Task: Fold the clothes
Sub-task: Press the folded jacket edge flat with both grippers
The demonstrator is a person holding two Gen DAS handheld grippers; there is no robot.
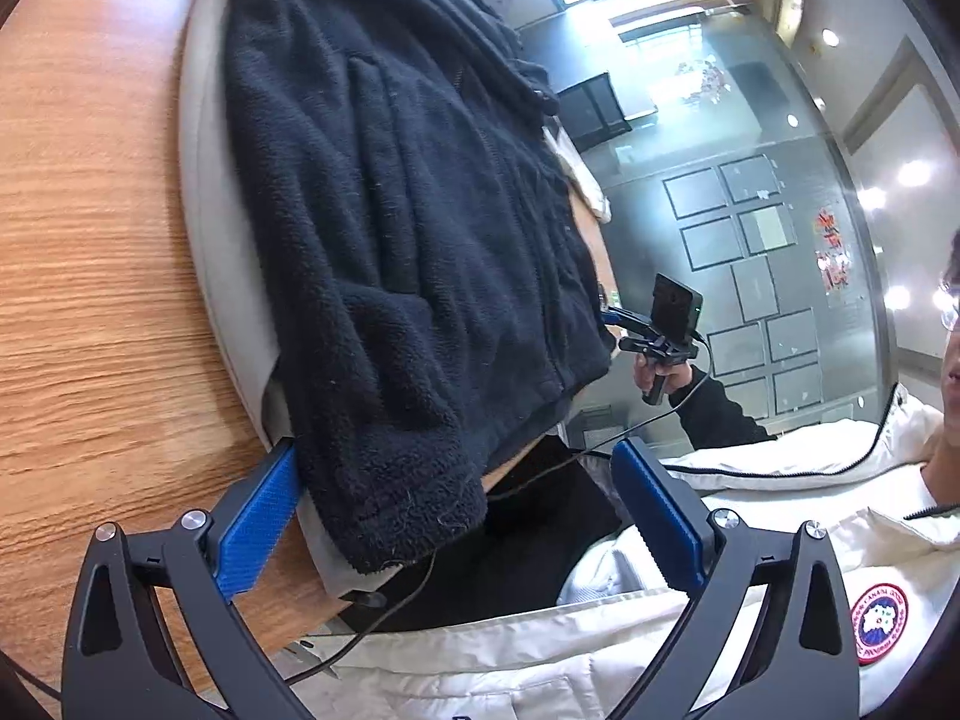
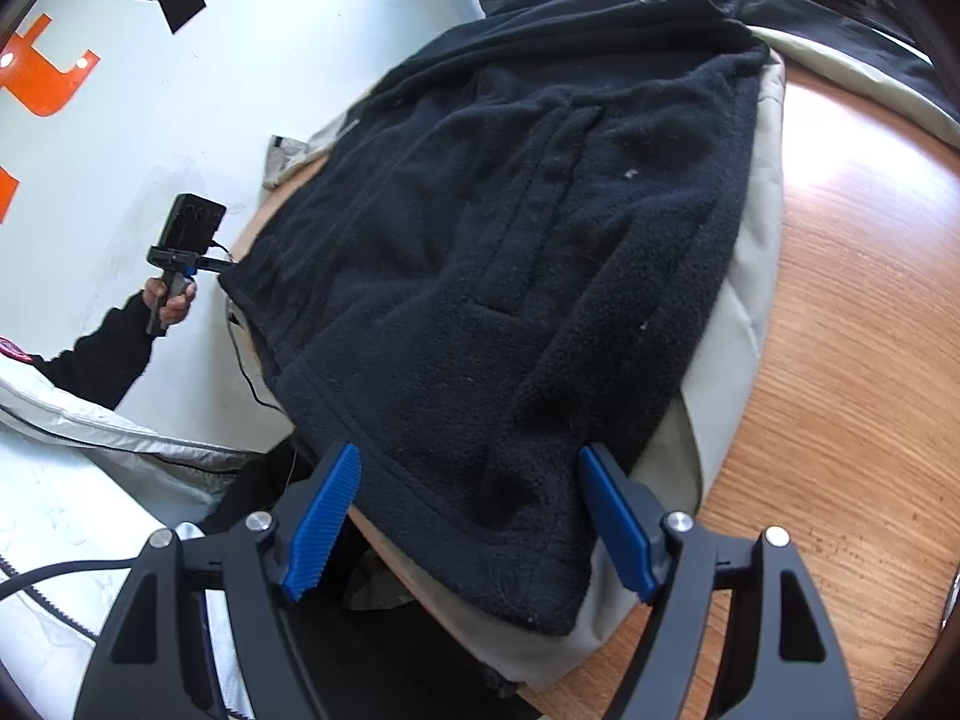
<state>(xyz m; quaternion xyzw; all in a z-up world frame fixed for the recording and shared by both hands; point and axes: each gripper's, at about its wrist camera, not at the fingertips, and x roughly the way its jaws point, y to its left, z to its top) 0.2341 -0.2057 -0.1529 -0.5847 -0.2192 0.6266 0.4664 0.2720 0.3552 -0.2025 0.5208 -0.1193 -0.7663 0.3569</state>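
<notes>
A wooden tabletop [image 2: 852, 360] carries a grey garment [image 2: 744, 276] with a dark navy fleece jacket [image 2: 510, 252] spread on top. The left tool [image 1: 456, 516] and right tool [image 2: 468, 516] each stand open at the jacket's near hem, gripping nothing.

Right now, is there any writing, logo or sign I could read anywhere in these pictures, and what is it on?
"CANADA GOOSE", only partly legible: round red, white and blue patch on the person's white jacket.
Large orange and black shapes on the white wall: cut off, unreadable.
Red decorations on the glass wall: too blurred.
Dark fleece jacket: no readable label.
</notes>
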